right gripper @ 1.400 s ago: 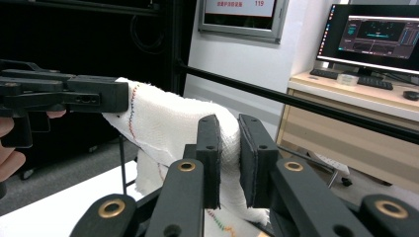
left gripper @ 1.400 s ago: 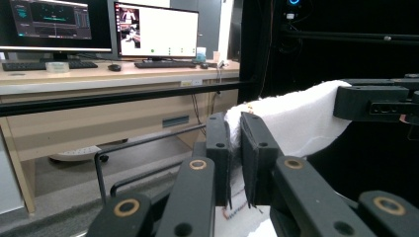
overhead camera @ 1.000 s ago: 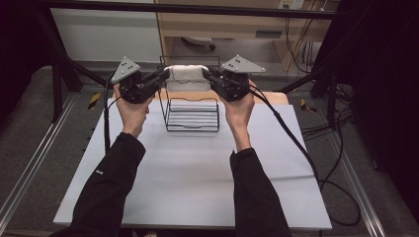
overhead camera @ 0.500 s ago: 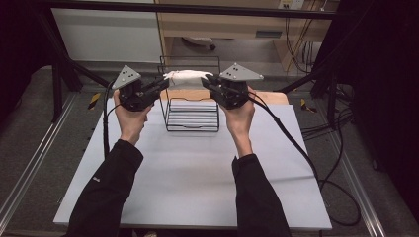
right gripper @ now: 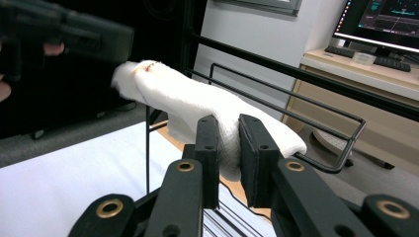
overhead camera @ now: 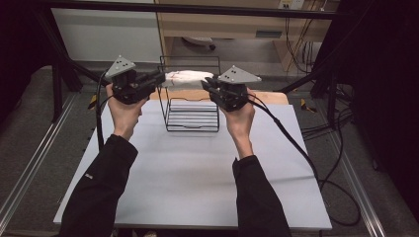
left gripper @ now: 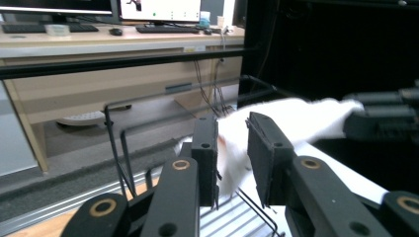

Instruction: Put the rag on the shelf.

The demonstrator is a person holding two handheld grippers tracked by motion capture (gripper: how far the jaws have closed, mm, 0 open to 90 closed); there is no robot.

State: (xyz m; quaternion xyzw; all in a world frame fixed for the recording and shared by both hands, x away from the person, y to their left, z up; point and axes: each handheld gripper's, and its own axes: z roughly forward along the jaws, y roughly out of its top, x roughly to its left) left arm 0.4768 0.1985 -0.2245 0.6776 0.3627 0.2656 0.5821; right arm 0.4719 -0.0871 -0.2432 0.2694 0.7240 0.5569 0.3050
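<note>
Cloth [right gripper: 197, 106], centre frame: white, soft, nubbly weave. Rack [overhead camera: 190, 106]: thin black wire, smooth metal. Surface [overhead camera: 197, 182]: matt pale grey. Gripper pads [right gripper: 257, 148]: matt black, plastic-looking.

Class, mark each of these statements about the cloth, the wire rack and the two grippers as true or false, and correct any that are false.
1. A white cloth is held up between the two grippers. True.
2. The black wire rack stands on the white table. True.
3. The right gripper has let go of the cloth. False: its jaws are shut on the cloth's end.
4. The cloth lies flat on the table. False: it is held up at the rack's top rail.
5. The rack is made of wood. False: black wire.
</note>
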